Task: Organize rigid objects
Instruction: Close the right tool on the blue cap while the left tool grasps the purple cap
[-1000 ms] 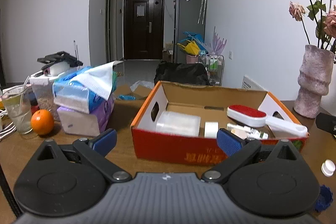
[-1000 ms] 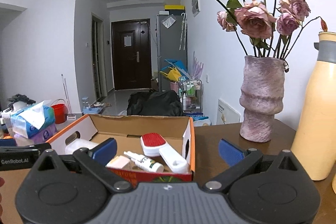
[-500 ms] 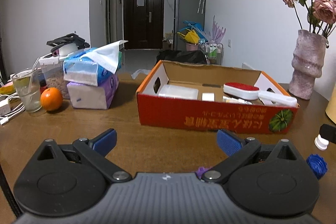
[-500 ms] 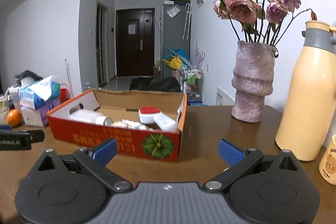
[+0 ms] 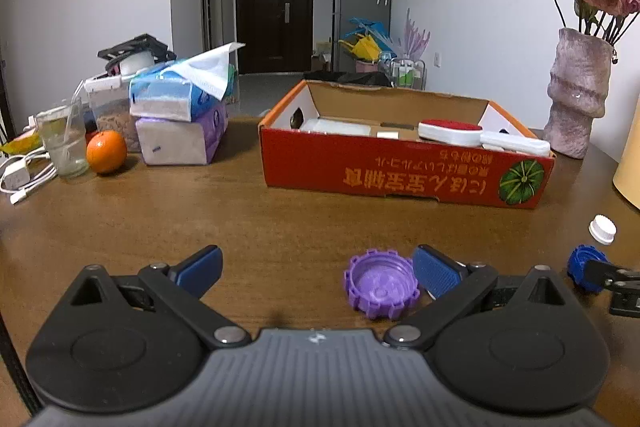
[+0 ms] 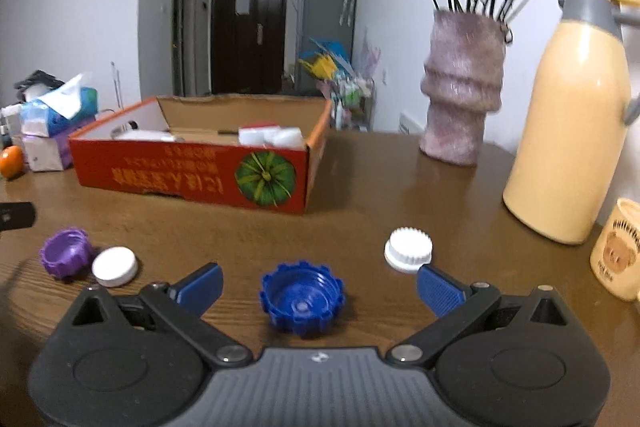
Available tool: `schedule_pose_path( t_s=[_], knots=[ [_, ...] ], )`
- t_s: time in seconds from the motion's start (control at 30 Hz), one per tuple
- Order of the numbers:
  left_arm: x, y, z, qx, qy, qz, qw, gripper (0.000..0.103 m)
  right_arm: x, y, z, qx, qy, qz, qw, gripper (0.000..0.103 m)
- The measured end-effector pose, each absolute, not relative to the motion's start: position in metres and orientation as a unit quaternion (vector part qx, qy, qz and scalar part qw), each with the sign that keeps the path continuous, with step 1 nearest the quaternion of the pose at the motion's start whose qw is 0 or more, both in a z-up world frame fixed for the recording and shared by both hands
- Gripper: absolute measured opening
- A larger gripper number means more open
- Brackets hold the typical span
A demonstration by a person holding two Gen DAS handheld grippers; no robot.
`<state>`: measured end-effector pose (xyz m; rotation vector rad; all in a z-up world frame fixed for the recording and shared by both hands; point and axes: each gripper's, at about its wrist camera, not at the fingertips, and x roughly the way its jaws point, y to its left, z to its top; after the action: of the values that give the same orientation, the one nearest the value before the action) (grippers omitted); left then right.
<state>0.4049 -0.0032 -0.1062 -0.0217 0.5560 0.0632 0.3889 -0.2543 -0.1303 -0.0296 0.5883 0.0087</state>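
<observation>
Both claws wide apart, holding nothing: right claw straddles the blue cap, left claw beside the purple cap, loose on the tabletop, probably bound for the red box.

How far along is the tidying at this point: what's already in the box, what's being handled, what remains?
Done: a red-topped brush and a clear container lie in the cardboard box.
In hand: nothing. The right gripper is open around the blue cap; the left gripper is open beside the purple cap.
Left: both of those caps, plus two white caps, all on the table.
</observation>
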Motion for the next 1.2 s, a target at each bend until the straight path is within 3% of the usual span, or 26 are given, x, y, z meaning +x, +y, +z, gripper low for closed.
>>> schedule_pose_path(
  t_s=[0.27,0.47,0.57,0.6,1.2],
  knots=[
    [0.404,-0.005,-0.113,-0.024,0.294,0.037,0.955,0.103,0.411,-0.252,-0.15,-0.018,0.329,0.002,0.944,0.101],
    [0.405,-0.008,-0.116,-0.025,0.299,0.043,0.953,0.103,0.427,-0.255,-0.154,0.014,0.342,-0.006,0.94,0.087],
    [0.407,-0.007,-0.118,-0.026,0.304,0.044,0.951,0.103,0.427,-0.255,-0.153,0.016,0.334,-0.005,0.942,0.066],
    [0.408,-0.006,-0.118,-0.028,0.305,0.045,0.951,0.103,0.426,-0.255,-0.152,0.016,0.33,-0.001,0.944,0.053],
    [0.436,-0.012,-0.132,-0.02,0.332,0.012,0.943,0.103,0.413,-0.249,-0.144,0.029,0.292,0.012,0.956,0.052]
  ],
)
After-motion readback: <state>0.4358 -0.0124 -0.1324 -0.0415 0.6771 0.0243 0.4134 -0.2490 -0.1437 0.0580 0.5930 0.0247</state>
